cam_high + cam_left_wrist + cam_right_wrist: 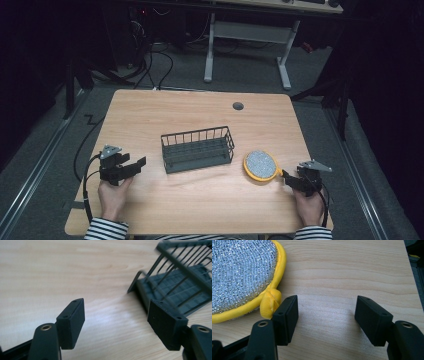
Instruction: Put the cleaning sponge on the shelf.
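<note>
Claws apart, nothing held

Claws rest low on the bench (200, 200), one per hand. The left claw (116, 322), jaws wide, has the rack (180, 287) just ahead to its right. The right claw (327, 320), jaws wide, has the scourer (239, 275) just outside its left jaw, its yellow tab beside that pad. A closing there would likely pinch air or nudge the scourer away. Count: one rack, one scourer, two claws.
</note>
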### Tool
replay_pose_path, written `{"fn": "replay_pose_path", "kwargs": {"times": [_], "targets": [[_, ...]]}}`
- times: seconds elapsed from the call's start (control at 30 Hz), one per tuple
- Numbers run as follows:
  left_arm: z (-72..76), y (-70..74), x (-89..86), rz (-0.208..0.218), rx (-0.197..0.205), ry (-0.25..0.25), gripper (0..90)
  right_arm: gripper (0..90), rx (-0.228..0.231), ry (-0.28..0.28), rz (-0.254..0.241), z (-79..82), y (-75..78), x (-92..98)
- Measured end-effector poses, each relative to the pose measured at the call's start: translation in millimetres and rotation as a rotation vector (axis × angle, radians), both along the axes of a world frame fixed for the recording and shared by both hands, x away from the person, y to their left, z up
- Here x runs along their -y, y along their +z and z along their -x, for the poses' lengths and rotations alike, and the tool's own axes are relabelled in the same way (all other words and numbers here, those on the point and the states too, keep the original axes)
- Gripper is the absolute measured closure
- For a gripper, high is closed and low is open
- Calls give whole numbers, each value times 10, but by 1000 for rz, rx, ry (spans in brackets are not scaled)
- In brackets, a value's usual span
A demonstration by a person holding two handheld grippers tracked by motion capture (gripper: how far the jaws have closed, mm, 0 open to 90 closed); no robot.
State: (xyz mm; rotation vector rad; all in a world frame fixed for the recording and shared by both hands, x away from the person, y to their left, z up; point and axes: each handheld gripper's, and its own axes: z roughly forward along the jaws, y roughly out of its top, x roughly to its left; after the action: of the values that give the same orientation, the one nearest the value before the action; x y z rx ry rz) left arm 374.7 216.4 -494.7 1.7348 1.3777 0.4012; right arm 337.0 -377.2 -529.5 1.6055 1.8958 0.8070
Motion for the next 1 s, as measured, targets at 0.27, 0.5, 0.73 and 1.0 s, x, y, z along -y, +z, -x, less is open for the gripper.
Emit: {"fn": "replay_pose_path", "kwargs": {"times": [0.27, 0.5, 0.73, 1.0], "targets": [[7, -240, -23, -16, -43, 33, 303, 370, 0, 4, 3, 3, 1, -2], [-34, -386, 22, -80, -60, 42, 302, 371, 1, 4, -4, 2, 1, 6], [-41, -416, 94, -175, -18, 44, 305, 423, -21, -19, -99, -5, 82, 77], [-43, -419, 186, -253, -12, 23, 283, 406, -43, 53, -126, -42, 357, 66]]}}
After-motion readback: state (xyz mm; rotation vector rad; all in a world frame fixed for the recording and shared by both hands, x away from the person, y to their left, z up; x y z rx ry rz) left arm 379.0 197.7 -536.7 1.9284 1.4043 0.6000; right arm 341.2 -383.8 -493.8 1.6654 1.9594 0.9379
